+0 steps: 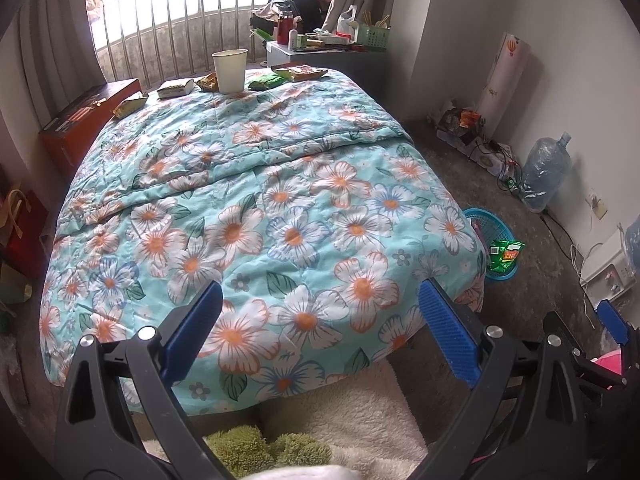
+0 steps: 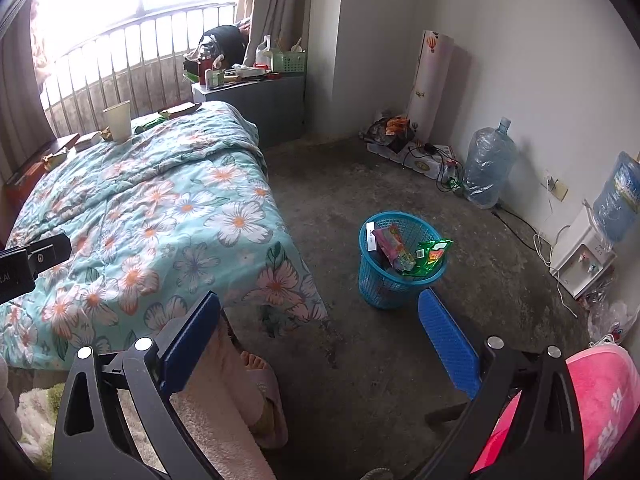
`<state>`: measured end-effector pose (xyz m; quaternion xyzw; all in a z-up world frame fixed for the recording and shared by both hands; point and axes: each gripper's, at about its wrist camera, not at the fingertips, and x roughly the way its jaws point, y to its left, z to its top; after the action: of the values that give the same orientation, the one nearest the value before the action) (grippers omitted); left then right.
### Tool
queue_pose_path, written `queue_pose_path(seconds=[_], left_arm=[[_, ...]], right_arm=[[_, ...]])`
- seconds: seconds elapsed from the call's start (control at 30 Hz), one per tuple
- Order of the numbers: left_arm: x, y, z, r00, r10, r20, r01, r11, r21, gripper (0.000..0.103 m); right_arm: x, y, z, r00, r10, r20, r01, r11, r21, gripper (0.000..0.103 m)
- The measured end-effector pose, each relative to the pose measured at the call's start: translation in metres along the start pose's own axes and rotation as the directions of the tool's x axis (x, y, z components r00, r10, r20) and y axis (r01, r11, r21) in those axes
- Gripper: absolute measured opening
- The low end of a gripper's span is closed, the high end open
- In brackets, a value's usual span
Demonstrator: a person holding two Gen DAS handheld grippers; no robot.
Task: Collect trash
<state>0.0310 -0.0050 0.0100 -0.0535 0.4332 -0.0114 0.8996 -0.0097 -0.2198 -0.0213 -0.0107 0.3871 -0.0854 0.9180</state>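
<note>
On the far end of the flowered quilt (image 1: 260, 200) stand a white paper cup (image 1: 229, 70) and several snack wrappers (image 1: 176, 88), one of them green (image 1: 266, 81). The cup (image 2: 118, 120) also shows in the right wrist view. A blue plastic basket (image 2: 400, 264) on the floor right of the bed holds a pink packet (image 2: 394, 246) and a green wrapper (image 2: 434, 254). The basket (image 1: 498, 256) peeks out past the quilt's corner in the left wrist view. My left gripper (image 1: 320, 320) is open over the near end of the quilt. My right gripper (image 2: 320, 328) is open above the floor, short of the basket.
A red box (image 1: 86, 120) lies left of the bed. A cluttered side table (image 2: 256, 92) stands by the window rail. Water jugs (image 2: 486, 168), a dispenser (image 2: 580, 256) and cables line the right wall. A person's slippered foot (image 2: 260, 376) is below my right gripper. A pink cloth (image 2: 592, 408) sits at right.
</note>
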Motion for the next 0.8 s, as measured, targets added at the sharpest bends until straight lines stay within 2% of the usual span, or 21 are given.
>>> queue_pose_path(seconds=[0.8], left_arm=[[0.0015,-0.0036,0.0002,1.000,-0.001,-0.006,0.001,1.000,0.012,0.094]], right_arm=[[-0.0007,-0.0042,0.0016,1.000,-0.002,-0.001,0.002,1.000,0.006,0.096]])
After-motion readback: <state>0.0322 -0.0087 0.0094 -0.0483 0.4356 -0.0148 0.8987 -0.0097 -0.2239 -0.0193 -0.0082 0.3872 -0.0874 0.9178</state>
